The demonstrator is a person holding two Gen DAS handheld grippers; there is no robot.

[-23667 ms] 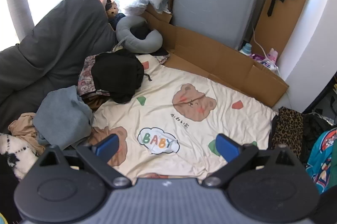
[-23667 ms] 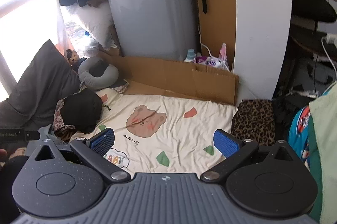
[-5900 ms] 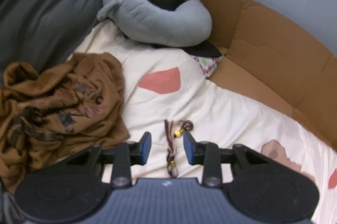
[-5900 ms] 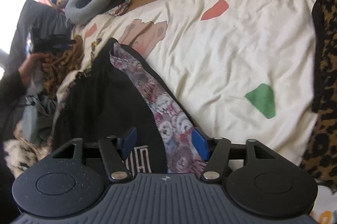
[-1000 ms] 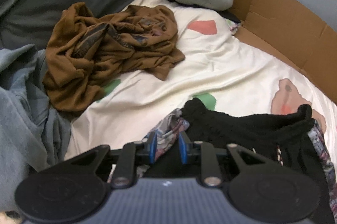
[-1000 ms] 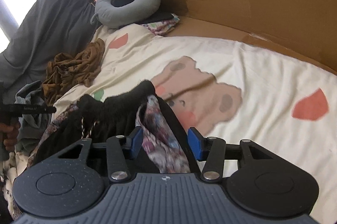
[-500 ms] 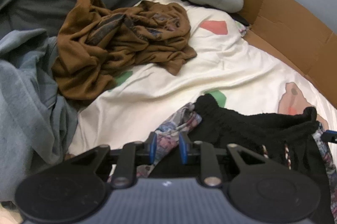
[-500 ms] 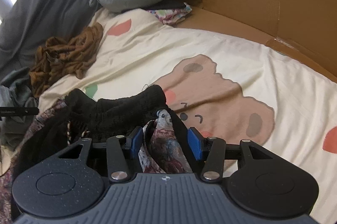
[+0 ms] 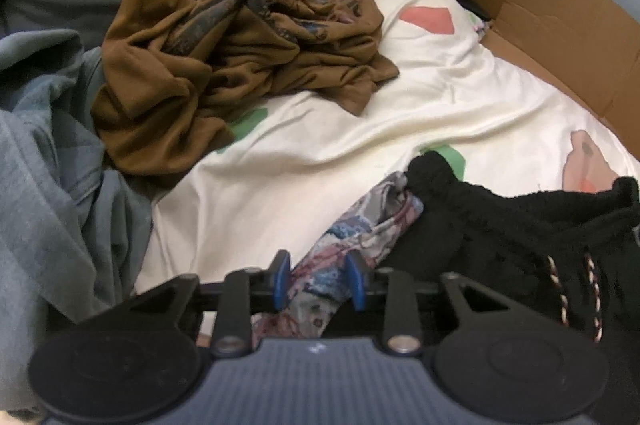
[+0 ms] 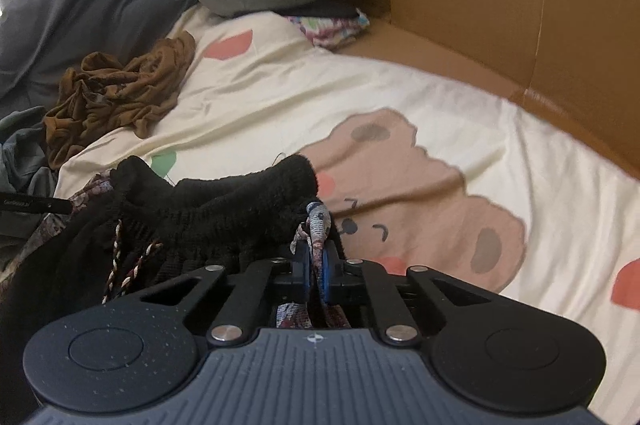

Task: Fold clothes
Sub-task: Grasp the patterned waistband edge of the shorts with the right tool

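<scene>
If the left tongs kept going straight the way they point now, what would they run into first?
Most likely the patterned fabric already lying between the left tongs, whose jaws have just been opening. Past that comes the cream bedsheet. The black knit garment sits to the right of that line, though depth is hard to judge.

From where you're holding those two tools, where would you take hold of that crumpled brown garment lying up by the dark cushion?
Probably by the loose corner of the brown garment that trails flat onto the cream sheet. That flap lies thin and clear of the bunched middle, so the jaws could slide in from the open sheet side, low and nearly flat, and close on few layers.
</scene>
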